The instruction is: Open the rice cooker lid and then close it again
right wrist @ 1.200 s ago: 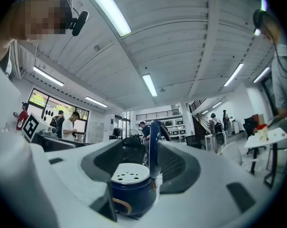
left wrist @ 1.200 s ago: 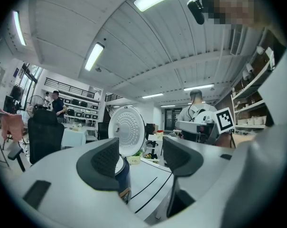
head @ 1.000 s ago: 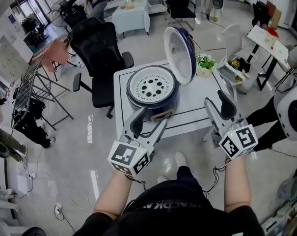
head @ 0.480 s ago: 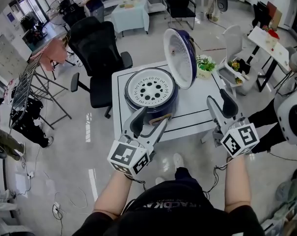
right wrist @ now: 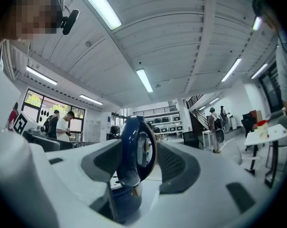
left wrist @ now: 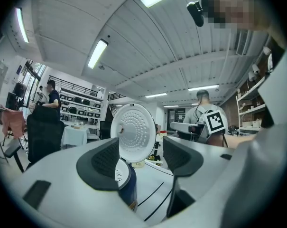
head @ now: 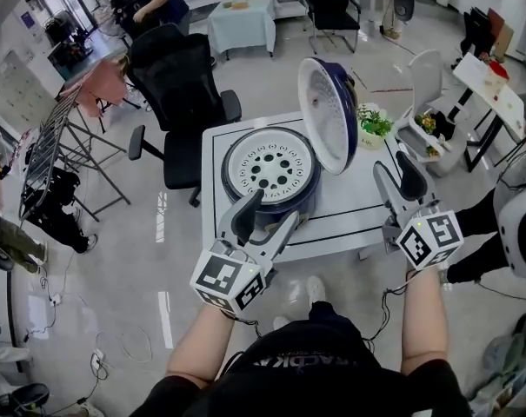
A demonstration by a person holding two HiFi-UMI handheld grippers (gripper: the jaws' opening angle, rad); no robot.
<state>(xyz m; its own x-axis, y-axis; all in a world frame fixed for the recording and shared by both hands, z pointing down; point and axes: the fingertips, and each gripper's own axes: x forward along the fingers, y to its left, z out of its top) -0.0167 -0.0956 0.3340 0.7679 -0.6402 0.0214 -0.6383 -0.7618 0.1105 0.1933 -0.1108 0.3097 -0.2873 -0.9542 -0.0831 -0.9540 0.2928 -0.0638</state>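
My left gripper and right gripper hover wide and empty at the surface's near edge. The rice cooker is open, its lid upright ahead of my right gripper. A black chair stands behind and a potted plant beside.

Navy-blue rice cooker with white, hole-dotted lid lining. White counter edged with a thin black line. Black office chair.

Rice cooker on table ctr; chair behind-L, plant R.
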